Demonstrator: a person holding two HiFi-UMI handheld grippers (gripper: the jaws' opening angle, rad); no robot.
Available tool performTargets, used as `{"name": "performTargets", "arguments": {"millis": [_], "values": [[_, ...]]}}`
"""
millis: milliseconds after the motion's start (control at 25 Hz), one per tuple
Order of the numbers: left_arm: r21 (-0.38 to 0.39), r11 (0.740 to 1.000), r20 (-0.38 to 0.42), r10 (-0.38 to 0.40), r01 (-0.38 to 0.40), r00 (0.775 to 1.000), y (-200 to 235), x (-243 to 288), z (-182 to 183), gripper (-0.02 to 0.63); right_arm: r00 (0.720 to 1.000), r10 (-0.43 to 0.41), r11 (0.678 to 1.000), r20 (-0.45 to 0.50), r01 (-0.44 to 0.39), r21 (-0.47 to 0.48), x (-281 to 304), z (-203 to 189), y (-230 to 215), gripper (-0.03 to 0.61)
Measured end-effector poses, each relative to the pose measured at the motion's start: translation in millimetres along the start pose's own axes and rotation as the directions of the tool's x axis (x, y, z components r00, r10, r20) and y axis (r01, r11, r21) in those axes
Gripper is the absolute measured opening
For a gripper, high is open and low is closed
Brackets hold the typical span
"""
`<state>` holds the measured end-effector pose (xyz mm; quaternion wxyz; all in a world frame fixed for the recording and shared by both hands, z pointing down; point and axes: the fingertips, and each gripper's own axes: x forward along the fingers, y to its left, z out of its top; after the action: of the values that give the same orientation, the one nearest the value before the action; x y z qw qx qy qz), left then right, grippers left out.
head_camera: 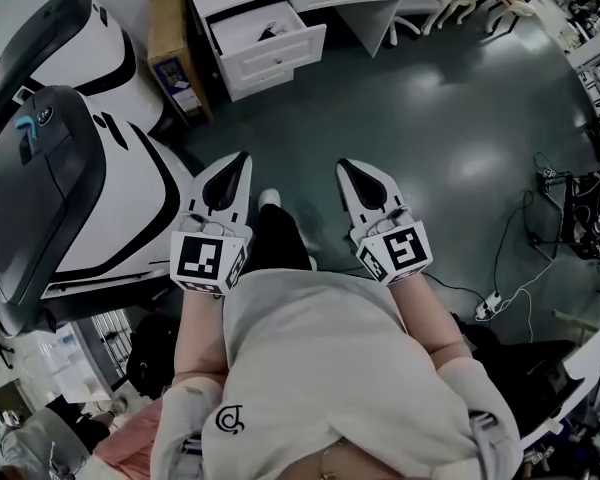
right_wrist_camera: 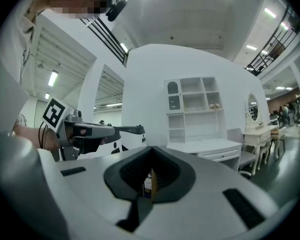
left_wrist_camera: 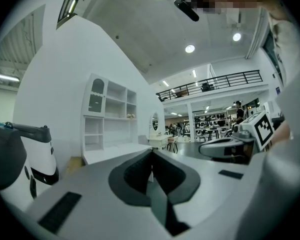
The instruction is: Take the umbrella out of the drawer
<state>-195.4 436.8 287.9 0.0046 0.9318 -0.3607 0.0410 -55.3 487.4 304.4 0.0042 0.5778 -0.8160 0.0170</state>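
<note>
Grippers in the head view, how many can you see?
2. The left gripper is left of centre, the right gripper right of centre, side by side with a gap between them, both shut and empty. None appears hidden.

I've got open floor (head_camera: 410,118) straight ahead to the open drawer (head_camera: 270,43), with the big white-and-black machine (head_camera: 80,188) and a cardboard box (head_camera: 175,53) crowding the left and cables (head_camera: 525,258) off right.
</note>
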Motion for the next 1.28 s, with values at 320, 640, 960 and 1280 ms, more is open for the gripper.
{"name": "performTargets", "arguments": {"millis": [320,640,960,1280], "values": [[-0.006,0.999,-0.031,-0.033,0.033,0.999,37.7,77.8,-3.0,0.012,0.999,-0.033,0.998,-0.035,0.035,0.053,62.9,-7.4,-53.4,0.006],[-0.045,0.996,-0.061,-0.074,0.071,0.995,102.0,171.8,4.9,0.012,0.996,-0.069,0.993,-0.052,0.073,0.089,152.2,13.0,-115.1,0.006],[-0.055,0.992,-0.077,-0.115,0.111,0.990,184.5,269.6,8.8,0.012,0.992,-0.089,0.993,-0.091,0.096,0.069,273.7,15.1,-174.8,0.006],[-0.082,0.994,-0.107,-0.082,0.074,0.991,241.5,329.8,-10.2,0.012,0.989,-0.058,0.995,-0.136,0.069,0.078,351.6,7.6,-208.8,0.006]]}}
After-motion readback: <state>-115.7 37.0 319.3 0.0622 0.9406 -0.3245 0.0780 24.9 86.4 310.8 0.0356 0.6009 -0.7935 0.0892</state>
